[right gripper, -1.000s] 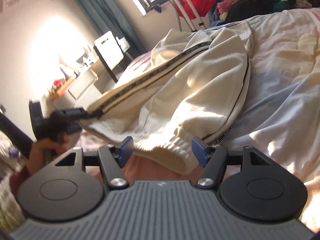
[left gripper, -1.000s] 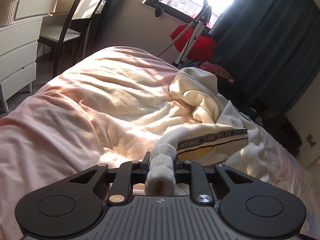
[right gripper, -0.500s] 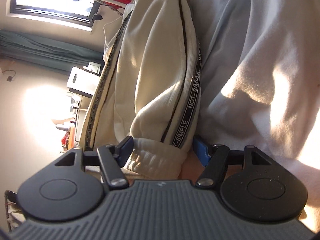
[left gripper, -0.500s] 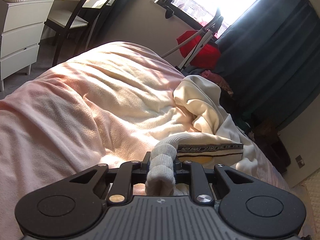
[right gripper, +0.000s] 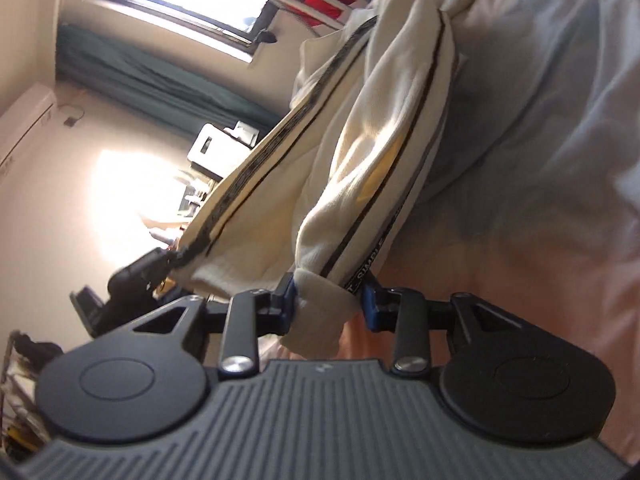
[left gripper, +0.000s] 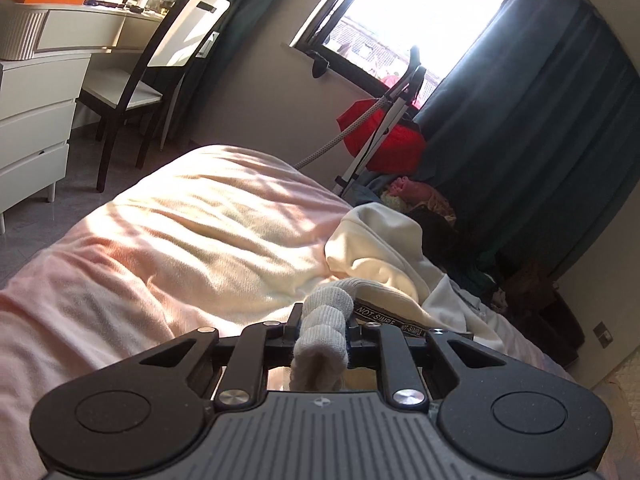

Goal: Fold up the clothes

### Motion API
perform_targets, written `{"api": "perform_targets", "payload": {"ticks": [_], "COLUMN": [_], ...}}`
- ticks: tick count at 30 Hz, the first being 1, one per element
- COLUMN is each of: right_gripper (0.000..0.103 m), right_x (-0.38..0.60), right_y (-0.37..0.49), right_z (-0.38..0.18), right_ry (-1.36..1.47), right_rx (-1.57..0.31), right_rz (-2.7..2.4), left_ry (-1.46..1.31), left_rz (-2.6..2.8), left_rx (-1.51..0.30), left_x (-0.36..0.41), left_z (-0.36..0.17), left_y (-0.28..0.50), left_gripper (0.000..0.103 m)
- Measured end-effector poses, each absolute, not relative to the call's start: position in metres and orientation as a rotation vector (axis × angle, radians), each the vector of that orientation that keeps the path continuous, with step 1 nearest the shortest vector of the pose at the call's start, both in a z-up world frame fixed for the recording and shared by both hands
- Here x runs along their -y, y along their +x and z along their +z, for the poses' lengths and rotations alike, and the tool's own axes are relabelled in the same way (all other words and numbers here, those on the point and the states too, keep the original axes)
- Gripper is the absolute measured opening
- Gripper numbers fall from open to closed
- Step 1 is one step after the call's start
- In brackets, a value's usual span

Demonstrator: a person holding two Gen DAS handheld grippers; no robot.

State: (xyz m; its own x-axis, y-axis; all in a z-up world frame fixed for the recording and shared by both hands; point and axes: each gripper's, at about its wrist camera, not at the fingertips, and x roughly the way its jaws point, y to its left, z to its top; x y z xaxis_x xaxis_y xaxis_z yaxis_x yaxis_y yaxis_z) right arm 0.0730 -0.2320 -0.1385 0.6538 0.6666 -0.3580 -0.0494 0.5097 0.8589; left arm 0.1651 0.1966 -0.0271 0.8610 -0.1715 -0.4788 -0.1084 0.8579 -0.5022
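Two ribbed cuffs of cream jogging trousers [right gripper: 360, 152] with black lettered side stripes are in my tongs: the left tongs [left gripper: 322, 330] are clamped on one, the right tongs [right gripper: 328, 304] are closing around the other, above the pink blanket-covered bed [left gripper: 180, 240].

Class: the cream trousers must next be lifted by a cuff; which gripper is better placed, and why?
Left gripper: already shut on one cuff. The right gripper's jaws are only closing around the other cuff.
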Motion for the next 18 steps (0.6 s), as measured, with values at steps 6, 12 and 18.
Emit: {"api": "perform_targets", "payload": {"ticks": [6, 12, 18], "right_gripper": [0.035, 0.035, 0.036], "right_x": [0.133, 0.001, -0.08], "right_y": [0.095, 0.149, 0.199], "right_z": [-0.122, -0.138, -0.161], "right_ry": [0.972, 0.925, 0.832], "right_rx": [-0.765, -0.874, -0.988], "right_rz": [0.648, 0.814, 0.835], "left_ry": [-0.401, -0.172, -0.117], "left_rz": [0.073, 0.262, 0.394], "left_rx": [-0.485, -0.487, -0.591], "left_x": [-0.245, -0.282, -0.325], "left_z": [0.033, 0.048, -0.002], "left_y": [0.224, 0.301, 0.385], "left_gripper": [0.017, 0.017, 0.018]}}
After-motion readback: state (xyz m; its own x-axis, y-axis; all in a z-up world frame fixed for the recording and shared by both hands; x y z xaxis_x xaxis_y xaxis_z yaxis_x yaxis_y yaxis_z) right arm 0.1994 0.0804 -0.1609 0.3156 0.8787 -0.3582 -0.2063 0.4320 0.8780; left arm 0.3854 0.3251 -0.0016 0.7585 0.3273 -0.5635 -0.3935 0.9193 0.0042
